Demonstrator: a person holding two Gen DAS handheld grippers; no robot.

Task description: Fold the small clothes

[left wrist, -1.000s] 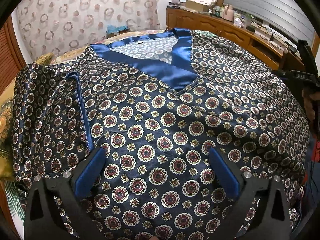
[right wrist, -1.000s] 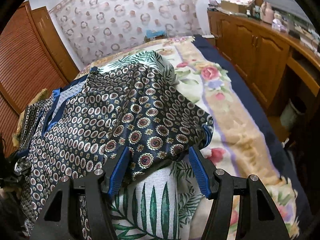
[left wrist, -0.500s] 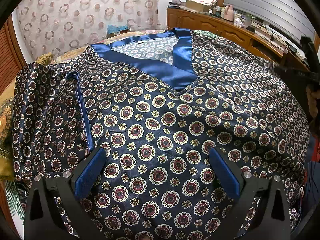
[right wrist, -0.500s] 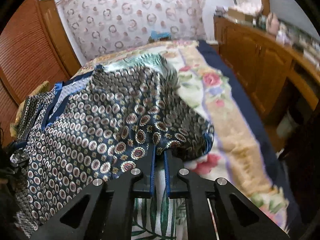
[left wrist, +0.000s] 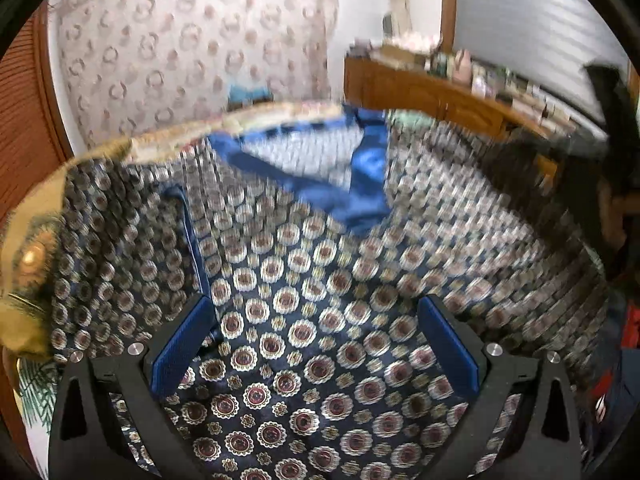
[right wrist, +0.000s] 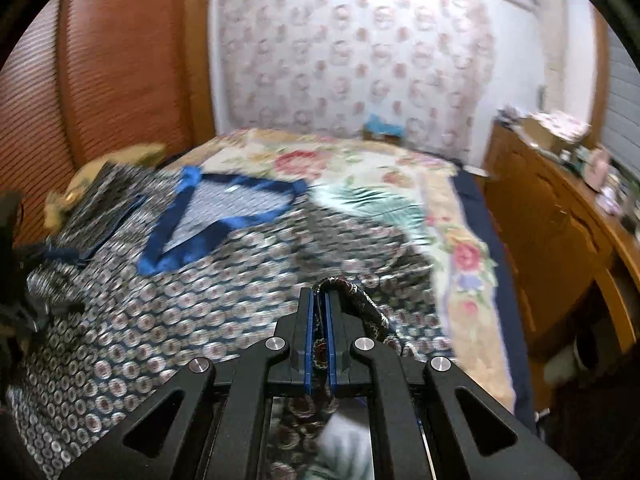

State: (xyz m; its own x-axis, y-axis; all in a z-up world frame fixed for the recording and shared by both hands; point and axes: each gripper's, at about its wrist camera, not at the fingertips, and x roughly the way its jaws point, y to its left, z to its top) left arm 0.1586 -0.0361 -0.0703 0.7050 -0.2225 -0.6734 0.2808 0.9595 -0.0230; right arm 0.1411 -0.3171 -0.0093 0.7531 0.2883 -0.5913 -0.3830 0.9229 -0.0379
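Note:
A navy patterned satin top (left wrist: pixel 320 300) with a blue V-neck trim (left wrist: pixel 360 200) lies spread on the bed. It also shows in the right wrist view (right wrist: pixel 180 300). My left gripper (left wrist: pixel 314 320) is open, its blue pads resting on or just above the front of the top. My right gripper (right wrist: pixel 319 300) is shut on the top's right edge, with a loop of cloth (right wrist: pixel 360 300) bulging beside the pads and lifted off the bed. The far end of the right gripper shows at the right edge of the left wrist view (left wrist: pixel 592 184).
The floral bedspread (right wrist: pixel 460 248) lies bare to the right of the top. A wooden cabinet (right wrist: pixel 560 240) with clutter on top runs along the right wall. A louvred wooden door (right wrist: pixel 100 80) stands at the left. A yellow cushion (left wrist: pixel 28 260) sits at the bed's left edge.
My right gripper closed on the top's right edge, then lifted it and swung up and left. The left gripper stayed open over the front and the view has tilted up.

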